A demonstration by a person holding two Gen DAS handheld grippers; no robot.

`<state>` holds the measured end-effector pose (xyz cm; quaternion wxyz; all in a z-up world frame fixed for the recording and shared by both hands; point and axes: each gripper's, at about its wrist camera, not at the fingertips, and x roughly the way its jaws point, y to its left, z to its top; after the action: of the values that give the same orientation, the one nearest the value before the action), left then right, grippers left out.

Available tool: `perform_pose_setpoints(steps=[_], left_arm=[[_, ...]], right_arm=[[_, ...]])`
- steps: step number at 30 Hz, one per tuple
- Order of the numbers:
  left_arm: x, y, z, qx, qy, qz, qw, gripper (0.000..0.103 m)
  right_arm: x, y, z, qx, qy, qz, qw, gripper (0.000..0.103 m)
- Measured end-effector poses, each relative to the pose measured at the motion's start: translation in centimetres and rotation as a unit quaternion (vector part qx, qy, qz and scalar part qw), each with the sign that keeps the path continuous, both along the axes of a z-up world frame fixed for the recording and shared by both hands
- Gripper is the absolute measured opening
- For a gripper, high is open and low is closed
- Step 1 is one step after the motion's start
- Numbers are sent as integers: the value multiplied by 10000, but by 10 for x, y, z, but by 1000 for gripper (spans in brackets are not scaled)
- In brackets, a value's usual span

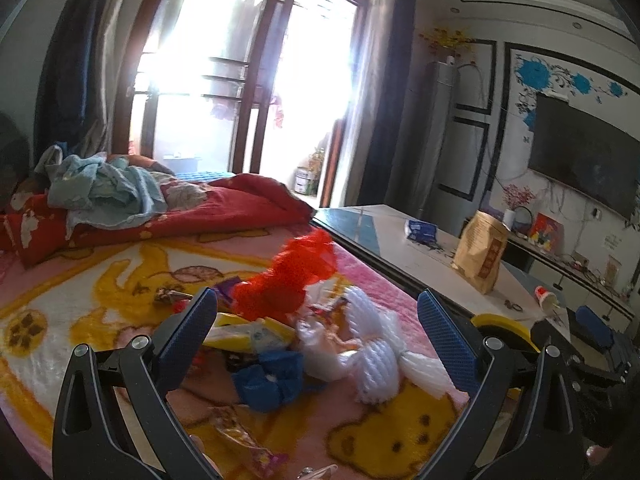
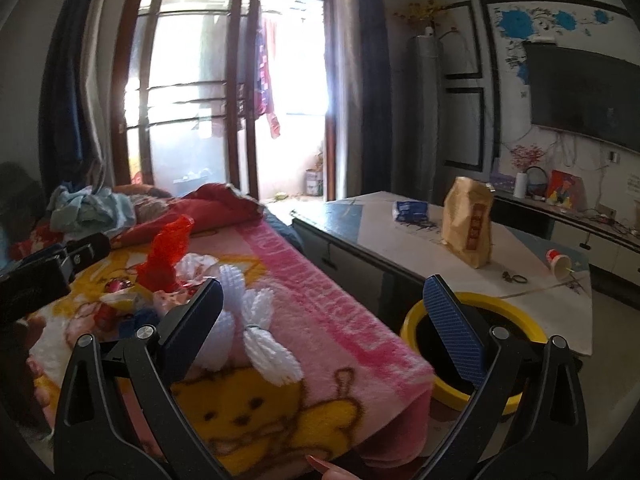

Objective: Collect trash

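Observation:
A heap of trash lies on the pink and yellow blanket: a red net bag, white foam netting, a blue wrapper and a yellow packet. My left gripper is open and empty, its fingers either side of the heap. My right gripper is open and empty above the bed's edge, with the white foam netting by its left finger. A yellow-rimmed bin stands on the floor behind its right finger; it also shows in the left wrist view.
A low table beside the bed carries a brown paper bag, a blue packet and a tipped red cup. Crumpled bedding lies at the bed's far end. A glass door stands behind.

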<state>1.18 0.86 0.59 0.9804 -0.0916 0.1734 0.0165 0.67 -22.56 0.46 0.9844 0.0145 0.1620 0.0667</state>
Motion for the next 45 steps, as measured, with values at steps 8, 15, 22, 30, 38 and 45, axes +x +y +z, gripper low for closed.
perform_pose_setpoints(steps=[8, 15, 22, 30, 38, 45], left_arm=[[5, 40, 0, -180, 57, 491, 9986, 97], [7, 87, -3, -423, 189, 892, 9949, 97], [14, 128, -8, -547, 448, 1233, 9899, 97], [29, 173, -27, -751, 895, 1308, 9845, 97], [67, 186, -44, -941, 1433, 953, 9806, 76], [102, 177, -61, -1473, 1904, 446, 9696, 57]], right_arm=[[23, 33, 2, 56, 290, 623, 9976, 92], [49, 65, 7, 133, 481, 1147, 9921, 92], [78, 97, 12, 216, 775, 1497, 9855, 92], [116, 122, 8, 331, 1250, 1742, 9762, 92], [142, 138, -2, 286, 1579, 1835, 9698, 75], [156, 147, -4, 374, 1764, 2016, 9627, 64]])
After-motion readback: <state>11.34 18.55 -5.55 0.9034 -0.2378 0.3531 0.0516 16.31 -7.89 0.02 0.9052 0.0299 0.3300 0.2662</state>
